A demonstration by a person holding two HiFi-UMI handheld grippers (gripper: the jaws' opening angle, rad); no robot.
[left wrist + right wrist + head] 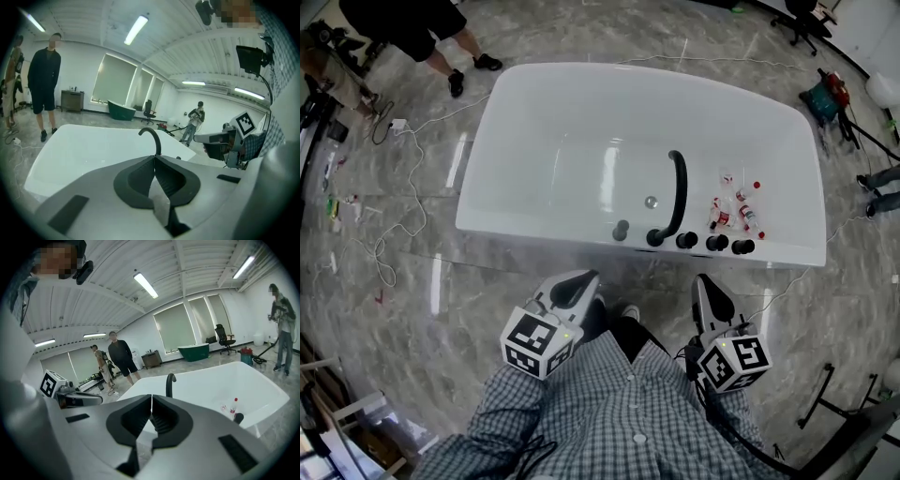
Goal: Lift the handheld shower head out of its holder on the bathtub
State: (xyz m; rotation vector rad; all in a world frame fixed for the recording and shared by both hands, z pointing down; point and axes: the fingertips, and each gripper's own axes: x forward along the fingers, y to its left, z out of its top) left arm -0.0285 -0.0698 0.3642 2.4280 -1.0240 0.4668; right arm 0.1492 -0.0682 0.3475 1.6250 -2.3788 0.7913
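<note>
Your left hand-held gripper (578, 284) and right hand-held gripper (709, 287) are both pinched shut and empty, short of the bathtub (534, 103); the handheld shower head (742, 247) sits in its holder on the near rim, right of the black spout (677, 192).

**Open floor up to the tub; fittings crowd the near rim**

Bare marble floor (478, 281) runs up to the bathtub (516, 230). On its near rim stand an arched black spout (678, 192), a small dark fitting (622, 229) and three black knobs (717, 243) (small bottles (741, 214) lie just behind the knobs). The rim's left stretch is free.
</note>
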